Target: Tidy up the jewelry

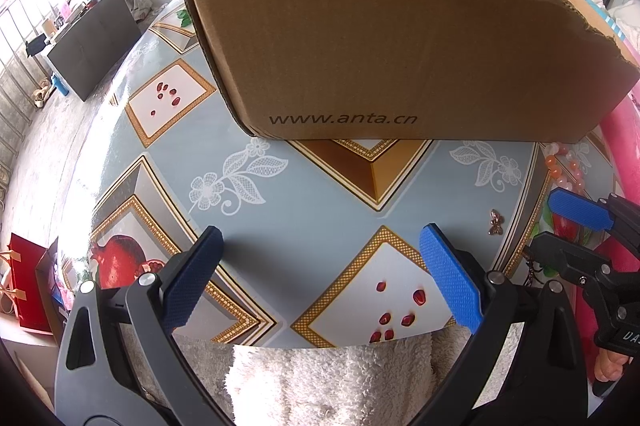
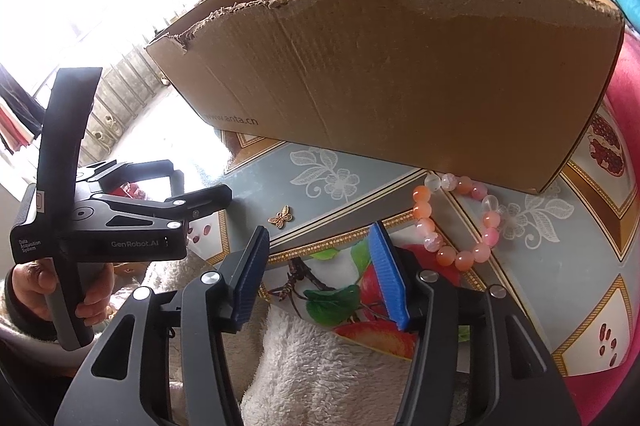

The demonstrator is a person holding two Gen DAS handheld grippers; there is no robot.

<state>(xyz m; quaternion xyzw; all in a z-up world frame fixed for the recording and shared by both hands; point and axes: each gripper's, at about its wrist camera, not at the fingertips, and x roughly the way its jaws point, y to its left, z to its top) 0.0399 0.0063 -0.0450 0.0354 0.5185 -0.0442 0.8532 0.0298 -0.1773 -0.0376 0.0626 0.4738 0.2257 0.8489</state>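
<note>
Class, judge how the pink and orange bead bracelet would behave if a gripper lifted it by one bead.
The bead bracelet would probably sag, being separate beads on a string. Its round, glossy beads look slippery, so blue fingers might slip off.

A torn cardboard box (image 1: 392, 38) printed "www.anta.cn" sits on the patterned counter (image 1: 304, 210). The left gripper (image 1: 320, 262) hovers with fingers (image 1: 450, 280) wide apart and empty. A small butterfly charm (image 1: 495, 223) lies near the right gripper (image 1: 560, 226).
</note>
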